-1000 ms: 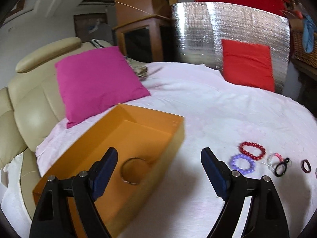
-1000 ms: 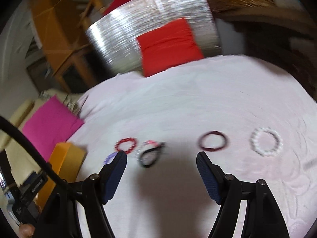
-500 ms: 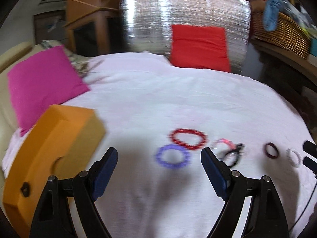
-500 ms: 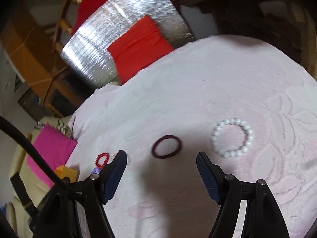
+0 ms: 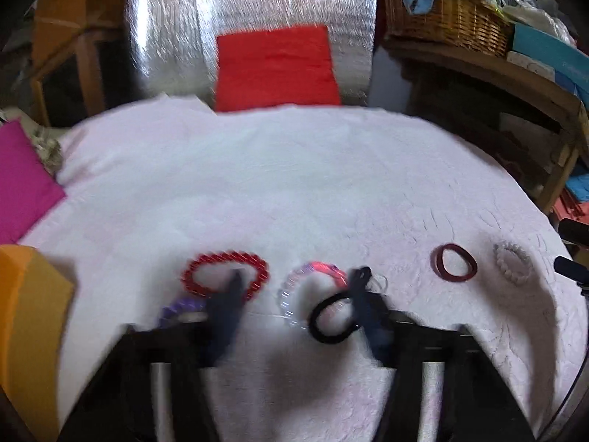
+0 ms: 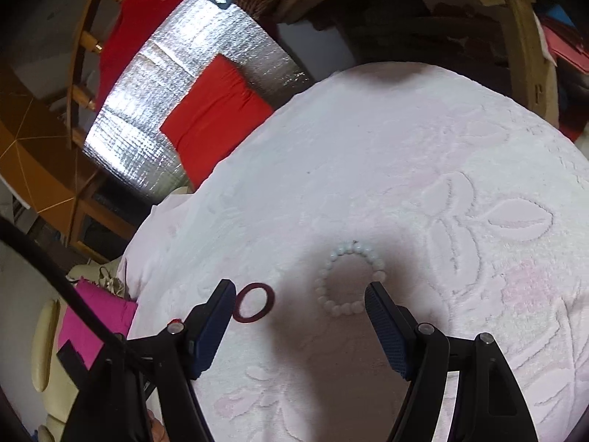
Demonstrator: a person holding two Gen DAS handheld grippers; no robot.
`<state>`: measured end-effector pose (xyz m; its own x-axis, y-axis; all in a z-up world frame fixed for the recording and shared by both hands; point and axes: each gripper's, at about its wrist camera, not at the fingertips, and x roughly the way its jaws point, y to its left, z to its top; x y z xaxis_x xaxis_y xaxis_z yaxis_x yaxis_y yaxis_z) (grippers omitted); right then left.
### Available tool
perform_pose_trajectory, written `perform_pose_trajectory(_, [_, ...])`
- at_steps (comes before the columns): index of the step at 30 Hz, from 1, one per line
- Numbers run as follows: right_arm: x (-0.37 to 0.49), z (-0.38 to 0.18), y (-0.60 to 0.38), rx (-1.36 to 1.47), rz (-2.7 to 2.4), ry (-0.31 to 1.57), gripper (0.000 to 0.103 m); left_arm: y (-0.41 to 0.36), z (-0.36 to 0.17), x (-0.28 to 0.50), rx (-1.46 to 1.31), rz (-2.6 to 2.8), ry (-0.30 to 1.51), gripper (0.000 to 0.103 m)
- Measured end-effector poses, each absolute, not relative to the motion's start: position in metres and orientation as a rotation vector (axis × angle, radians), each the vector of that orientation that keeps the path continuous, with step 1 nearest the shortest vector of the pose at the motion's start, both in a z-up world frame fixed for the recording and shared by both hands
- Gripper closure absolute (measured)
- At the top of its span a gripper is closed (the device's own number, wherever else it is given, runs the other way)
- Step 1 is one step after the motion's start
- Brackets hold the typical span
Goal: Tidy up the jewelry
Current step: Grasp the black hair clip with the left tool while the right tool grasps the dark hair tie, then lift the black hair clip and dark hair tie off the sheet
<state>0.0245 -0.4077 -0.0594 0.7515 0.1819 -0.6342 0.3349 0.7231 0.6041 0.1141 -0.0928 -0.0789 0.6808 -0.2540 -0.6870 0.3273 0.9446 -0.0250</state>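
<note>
Several bracelets lie in a row on the white cloth. In the left wrist view: a red bead bracelet (image 5: 224,270), a purple one (image 5: 180,307) partly behind my left finger, a clear pink one (image 5: 311,289), a black ring (image 5: 333,318), a dark red band (image 5: 455,266) and a white bead bracelet (image 5: 514,263). My left gripper (image 5: 298,287) is open and low over the clear pink bracelet; the view is blurred. My right gripper (image 6: 300,294) is open, straddling the white bead bracelet (image 6: 349,280), with the dark red band (image 6: 254,302) by its left finger.
An orange box (image 5: 25,313) stands at the left edge of the cloth. A pink cushion (image 5: 22,180) lies behind it. A red cushion (image 5: 276,70) leans on a silver foil panel (image 5: 254,14) at the back. A wicker basket (image 5: 447,18) sits on a shelf at the right.
My left gripper swung right from the orange box and dropped over the bracelets. My right gripper moved right and down from the dark red band to the white bead bracelet.
</note>
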Motion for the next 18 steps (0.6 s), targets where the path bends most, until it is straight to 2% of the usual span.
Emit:
perform_pose_trajectory(3, [0.028, -0.063, -0.407, 0.791, -0.073, 0.741, 0.028, -0.095, -0.09, 0.122, 0.09, -0.356, 0.823, 0.076])
perform_pose_trajectory(4, [0.031, -0.063, -0.403, 0.789, -0.061, 0.739, 0.028, -0.094, -0.091, 0.122, 0.083, -0.366, 0.834, 0.089])
perform_pose_trajectory(5, [0.034, -0.063, -0.398, 0.786, -0.046, 0.737, 0.03, -0.093, -0.091, 0.121, 0.067, -0.386, 0.843, 0.093])
perform_pose_trajectory(7, [0.047, -0.063, -0.383, 0.771, 0.006, 0.746, 0.033, -0.09, -0.087, 0.116, 0.055, -0.417, 0.835, 0.093])
perform_pose_trajectory(11, [0.075, -0.07, -0.346, 0.683, 0.046, 0.804, 0.045, -0.08, -0.083, 0.105, 0.045, -0.497, 0.826, 0.096])
perform_pose_trajectory(18, [0.103, -0.079, -0.319, 0.527, -0.046, 0.829, 0.049, -0.065, -0.081, 0.1, 0.016, -0.536, 0.845, 0.096])
